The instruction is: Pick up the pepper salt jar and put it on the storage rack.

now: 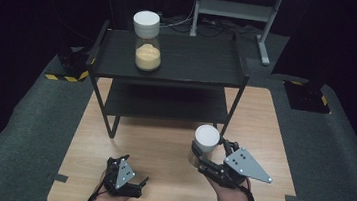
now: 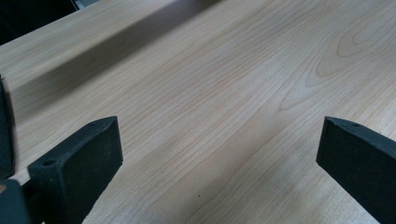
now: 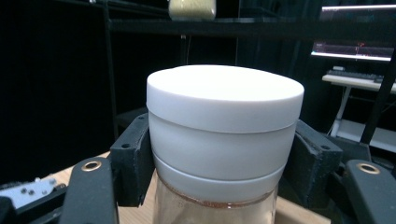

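- Left tongs point(image 1: 133, 184): black, chunky, small grey three-cornered plate with screw holes, cable trailing back.
- Right tongs point(image 1: 204, 158): same black build, bigger grey plate, brass-ringed screw holes, blocky matte pads point(image 3: 135, 158).

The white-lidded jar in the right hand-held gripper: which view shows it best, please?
The right gripper view: the jar is close, its lid clamped between the jaws. The high view shows it small.

White-lidded jar point(image 1: 205, 142) in the right hand-held gripper point(image 1: 210, 160) above the wooden table point(image 1: 172, 145), left hand-held gripper point(image 1: 130, 180) low nearby.
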